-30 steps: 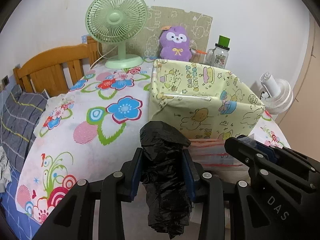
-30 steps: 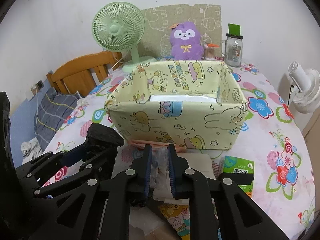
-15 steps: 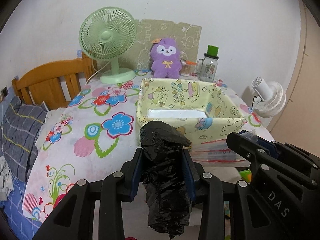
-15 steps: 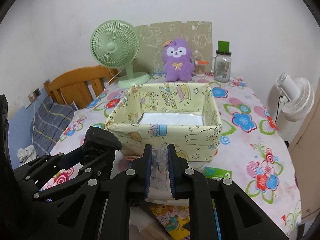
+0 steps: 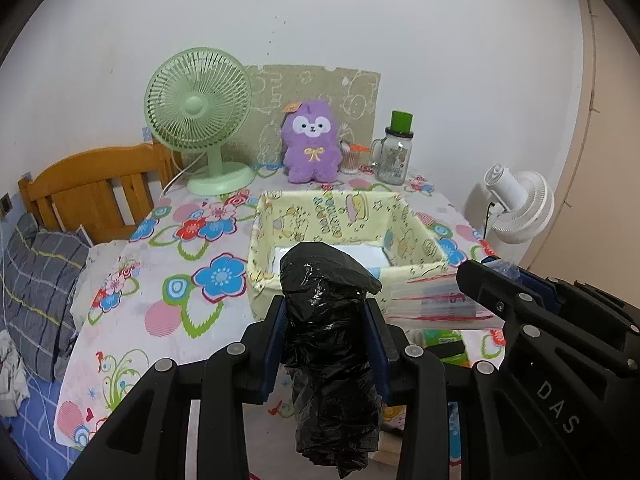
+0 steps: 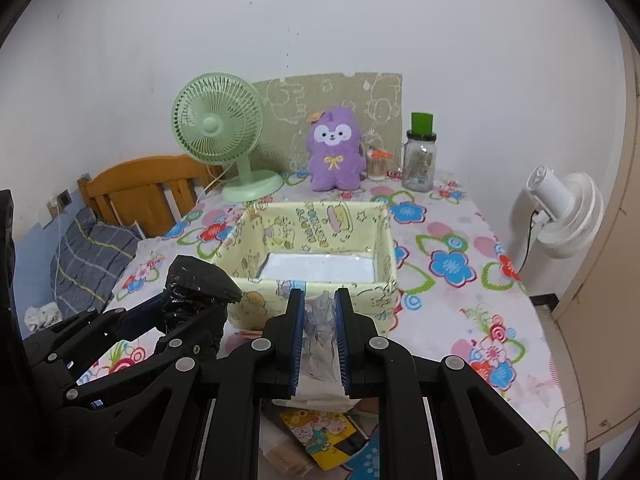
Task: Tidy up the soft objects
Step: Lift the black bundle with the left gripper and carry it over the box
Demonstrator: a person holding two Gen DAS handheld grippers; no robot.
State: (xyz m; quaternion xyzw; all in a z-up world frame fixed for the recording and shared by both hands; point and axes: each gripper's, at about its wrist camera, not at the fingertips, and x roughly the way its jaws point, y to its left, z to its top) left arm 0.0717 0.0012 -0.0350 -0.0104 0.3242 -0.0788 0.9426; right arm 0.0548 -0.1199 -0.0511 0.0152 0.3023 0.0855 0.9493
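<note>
Black plastic bag [image 5: 330,344], crumpled and glossy, bunched into an upright roll, pinched between the blue pads of the left gripper [image 5: 325,312]; top of the roll flared into a cap above the fingertips, the rest hanging below and behind the jaws. Clear plastic bags [image 6: 319,332], thin and wrinkled, with red strips along one edge where seen from the left wrist camera [image 5: 436,304], clamped in the right gripper [image 6: 319,300], jaws pressed nearly together on the thin wad, loose plastic trailing under them.

Straight ahead of both pairs of jaws, a yellow cartoon-print fabric box [image 6: 376,248], open-topped, with something flat and white [image 6: 318,268] lying on its bottom. Box seated on a flower-print tablecloth [image 6: 452,264]. Beyond the box, by the wall: green desk fan [image 5: 200,112] ahead and left of the jaws, purple plush toy [image 5: 312,144] dead ahead, glass jar with green lid [image 5: 396,152] ahead and right. White fan [image 6: 560,208] far off to the right, wooden headboard [image 5: 96,188] and grey checked pillow [image 5: 36,288] off to the left.

Both grippers held side by side, close together, angled down toward the near wall of the box, above the table. Left gripper visible left of the right jaws [image 6: 192,300]; right gripper to the right of the left jaws [image 5: 492,280]. Beneath the right jaws, a colourful cartoon packet [image 6: 320,436], partly hidden.
</note>
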